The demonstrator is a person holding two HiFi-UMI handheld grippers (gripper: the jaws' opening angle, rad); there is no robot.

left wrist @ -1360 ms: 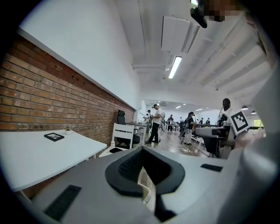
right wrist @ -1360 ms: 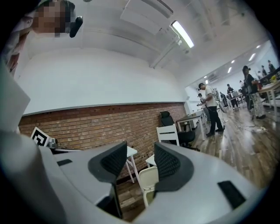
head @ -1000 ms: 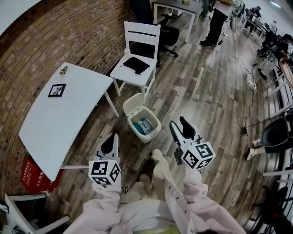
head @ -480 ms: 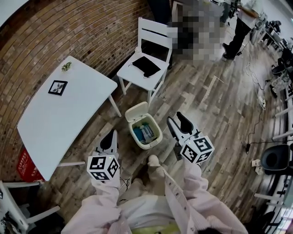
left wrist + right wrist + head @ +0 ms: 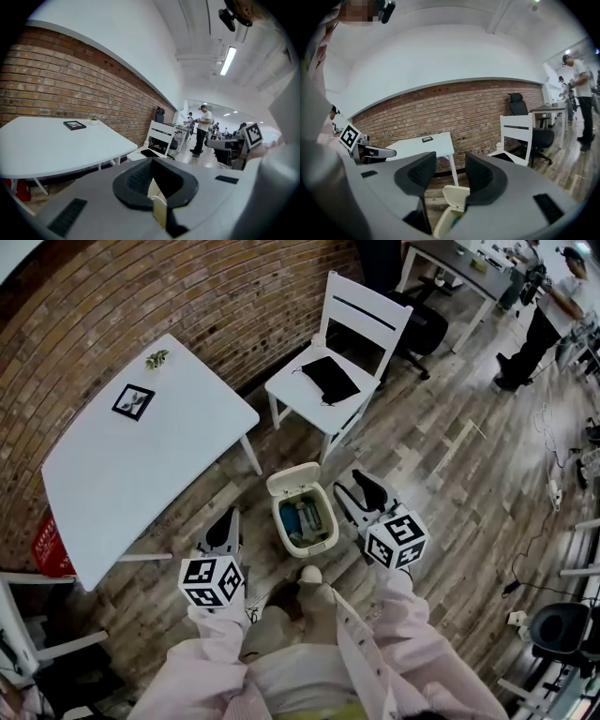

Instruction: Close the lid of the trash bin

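On the floor before you, the cream plastic trash bin (image 5: 307, 547) has its lid (image 5: 292, 480) up: closing not yet done. Your left tongs (image 5: 225, 521) sit pinched together, your right tongs (image 5: 349, 491) spread, both empty.

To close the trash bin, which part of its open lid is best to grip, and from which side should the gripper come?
Grip the free top edge of the lid, probably with the open right gripper, which is nearer. The lid stands raised on the far rim of the trash bin, toward the white chair, so come from above with jaws across the thin edge.
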